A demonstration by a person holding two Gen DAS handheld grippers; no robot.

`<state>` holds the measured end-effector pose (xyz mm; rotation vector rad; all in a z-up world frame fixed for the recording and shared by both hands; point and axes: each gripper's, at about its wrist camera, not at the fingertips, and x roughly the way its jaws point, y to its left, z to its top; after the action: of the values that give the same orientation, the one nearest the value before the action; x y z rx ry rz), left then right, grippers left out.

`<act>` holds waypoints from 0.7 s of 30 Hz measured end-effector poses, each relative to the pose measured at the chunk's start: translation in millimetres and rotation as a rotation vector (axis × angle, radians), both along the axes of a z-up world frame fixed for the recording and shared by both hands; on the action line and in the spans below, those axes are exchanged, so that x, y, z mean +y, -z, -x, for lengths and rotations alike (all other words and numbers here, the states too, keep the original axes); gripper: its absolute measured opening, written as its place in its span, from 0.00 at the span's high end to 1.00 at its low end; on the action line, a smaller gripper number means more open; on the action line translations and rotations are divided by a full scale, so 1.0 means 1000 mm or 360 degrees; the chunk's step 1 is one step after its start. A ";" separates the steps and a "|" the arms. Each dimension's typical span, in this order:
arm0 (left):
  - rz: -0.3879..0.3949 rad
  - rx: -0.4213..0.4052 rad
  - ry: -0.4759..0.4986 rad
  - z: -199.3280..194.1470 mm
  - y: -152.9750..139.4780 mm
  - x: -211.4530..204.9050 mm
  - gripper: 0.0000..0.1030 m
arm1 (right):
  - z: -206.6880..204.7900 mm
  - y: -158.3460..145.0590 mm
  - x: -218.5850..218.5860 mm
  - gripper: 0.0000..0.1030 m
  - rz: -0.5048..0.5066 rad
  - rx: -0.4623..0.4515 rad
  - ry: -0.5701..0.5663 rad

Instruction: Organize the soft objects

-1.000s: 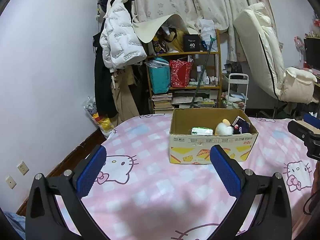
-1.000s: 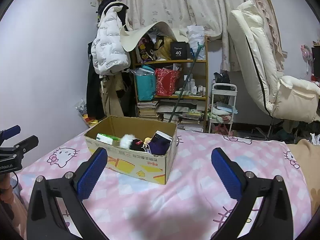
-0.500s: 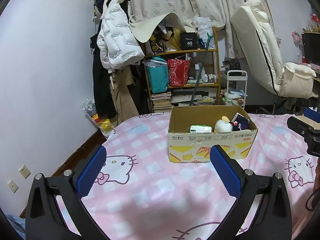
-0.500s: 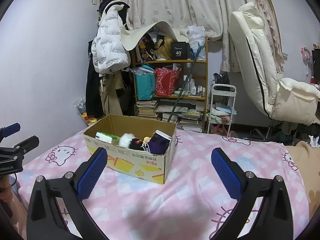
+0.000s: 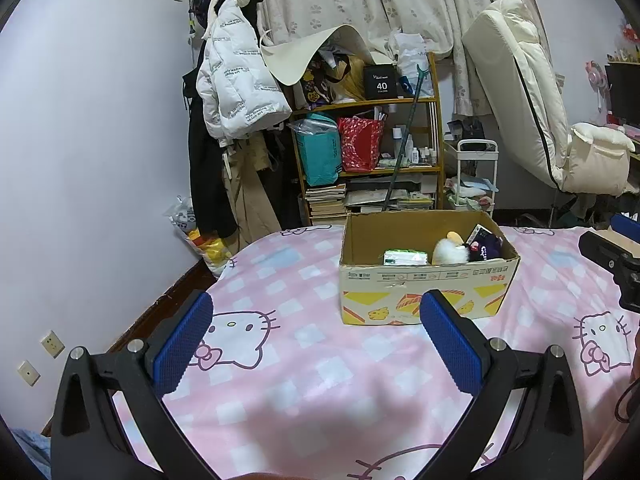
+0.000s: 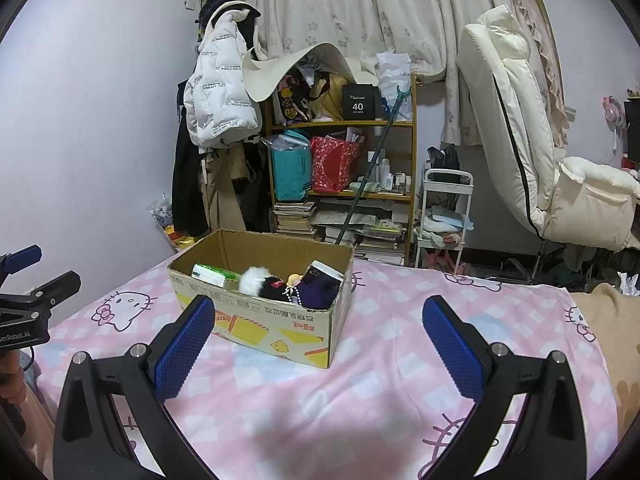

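Note:
An open cardboard box (image 5: 424, 292) (image 6: 264, 324) stands on the pink Hello Kitty bed cover (image 5: 304, 380) (image 6: 360, 392). Inside lie a green-white pack (image 5: 405, 257) (image 6: 214, 274), a white plush (image 5: 450, 253) (image 6: 256, 280) and a dark purple soft item (image 5: 486, 245) (image 6: 316, 290). My left gripper (image 5: 316, 336) is open and empty, well in front of the box. My right gripper (image 6: 318, 338) is open and empty, in front of the box's right corner. Each gripper shows at the edge of the other's view.
Behind the bed stand a cluttered wooden shelf (image 5: 368, 152), hanging coats (image 5: 232, 80), a small white cart (image 5: 476, 184) and a cream recliner (image 5: 532, 100). A tan blanket (image 6: 608, 340) lies at the bed's right edge.
Both grippers have drawn back and risen slightly from the box, which now looks a little farther off. Both stay open and empty. The box contents have not moved.

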<state>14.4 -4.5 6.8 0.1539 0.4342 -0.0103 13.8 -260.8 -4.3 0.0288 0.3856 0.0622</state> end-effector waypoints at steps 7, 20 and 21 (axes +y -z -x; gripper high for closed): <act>0.0007 0.0003 0.0006 0.000 0.000 0.000 0.01 | 0.001 0.000 -0.001 0.00 -0.0004 0.0000 0.0000; 0.0001 0.0013 0.0016 0.000 0.002 0.000 0.01 | 0.000 -0.001 -0.002 0.00 -0.0001 0.0002 -0.0004; -0.0001 0.0017 0.0019 0.000 0.003 0.001 0.01 | 0.000 -0.001 -0.002 0.00 0.0000 0.0003 -0.0001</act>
<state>14.1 -3.9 3.6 0.1573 0.4438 -0.0228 14.2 -262.3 -3.3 0.0286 0.3872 0.0631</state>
